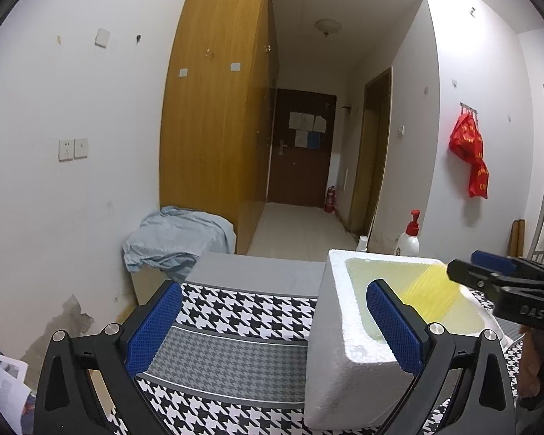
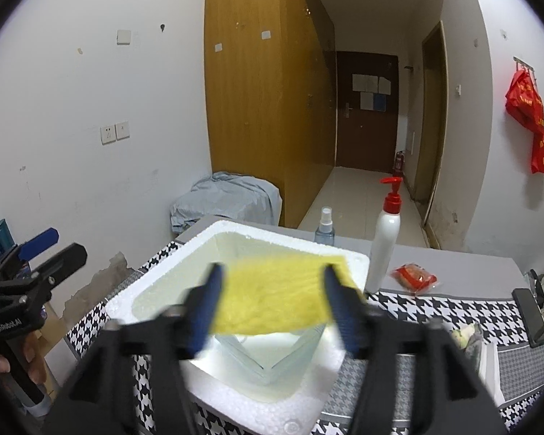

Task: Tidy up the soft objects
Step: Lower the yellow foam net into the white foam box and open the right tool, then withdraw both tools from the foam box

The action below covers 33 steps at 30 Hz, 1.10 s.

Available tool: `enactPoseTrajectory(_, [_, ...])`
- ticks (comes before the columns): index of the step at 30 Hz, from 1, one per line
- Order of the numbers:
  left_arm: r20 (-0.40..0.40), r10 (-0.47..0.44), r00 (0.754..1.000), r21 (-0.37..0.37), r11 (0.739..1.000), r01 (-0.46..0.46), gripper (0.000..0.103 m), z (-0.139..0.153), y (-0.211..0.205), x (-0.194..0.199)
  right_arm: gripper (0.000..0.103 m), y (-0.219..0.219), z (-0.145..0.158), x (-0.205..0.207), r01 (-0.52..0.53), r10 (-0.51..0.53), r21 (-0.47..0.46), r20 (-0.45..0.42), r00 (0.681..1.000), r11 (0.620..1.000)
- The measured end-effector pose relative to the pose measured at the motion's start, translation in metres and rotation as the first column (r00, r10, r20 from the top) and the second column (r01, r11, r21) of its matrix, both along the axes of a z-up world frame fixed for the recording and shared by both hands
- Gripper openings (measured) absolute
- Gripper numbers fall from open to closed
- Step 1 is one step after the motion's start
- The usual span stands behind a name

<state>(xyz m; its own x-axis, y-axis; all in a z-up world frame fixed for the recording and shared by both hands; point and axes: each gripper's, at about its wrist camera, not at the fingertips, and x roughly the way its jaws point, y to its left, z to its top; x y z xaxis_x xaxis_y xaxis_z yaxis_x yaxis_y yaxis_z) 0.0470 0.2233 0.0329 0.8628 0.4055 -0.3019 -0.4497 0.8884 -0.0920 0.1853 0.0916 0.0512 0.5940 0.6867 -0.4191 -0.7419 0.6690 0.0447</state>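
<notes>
A white foam box (image 2: 348,353) stands on the houndstooth tablecloth (image 1: 235,311). A yellow soft pad (image 2: 275,297), motion-blurred, hangs over the box opening between the fingers of my right gripper (image 2: 273,308), whose blue pads stand apart from each other; the gripper is open. The left wrist view shows the same yellow pad (image 1: 431,297) as a streak under the right gripper (image 1: 468,268). My left gripper (image 1: 275,326) is open and empty, its fingers straddling the box's near left corner (image 1: 344,326). It also shows at the left (image 2: 58,244), held by a hand. A pale translucent item (image 2: 268,355) lies in the box.
A white pump bottle with a red top (image 2: 384,246), a small spray bottle (image 2: 324,228) and a red packet (image 2: 415,277) stand behind the box. A dark phone (image 2: 529,317) lies at the right edge. A blue-grey cloth (image 2: 228,195) drapes a low box by the wardrobe.
</notes>
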Motion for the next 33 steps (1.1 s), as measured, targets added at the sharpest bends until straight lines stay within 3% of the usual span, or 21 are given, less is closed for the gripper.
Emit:
enactPoseTrajectory(9, [-0.003, -0.010, 1.000, -0.003, 1.000, 0.010, 0.102, 0.001, 0.000, 0.000, 0.078, 0.000, 0.001, -0.004, 0.003, -0.003, -0.002, 0.013, 1.000, 1.000])
enactPoseTrajectory(16, [0.002, -0.019, 1.000, 0.003, 1.000, 0.019, 0.102, 0.002, -0.005, -0.005, 0.097, -0.008, 0.003, -0.007, -0.003, 0.003, 0.038, 0.002, 1.000, 0.999])
enactPoseTrajectory(19, [0.004, -0.022, 1.000, 0.009, 1.000, 0.021, 0.102, 0.004, -0.008, -0.007, 0.101, -0.012, 0.003, -0.013, -0.005, 0.004, 0.052, 0.021, 1.000, 0.999])
enactPoseTrajectory(33, [0.010, -0.058, 0.998, 0.030, 0.998, 0.058, 0.102, 0.010, -0.029, -0.012, 0.102, -0.041, 0.008, -0.028, -0.006, 0.002, 0.088, 0.046, 0.999, 0.996])
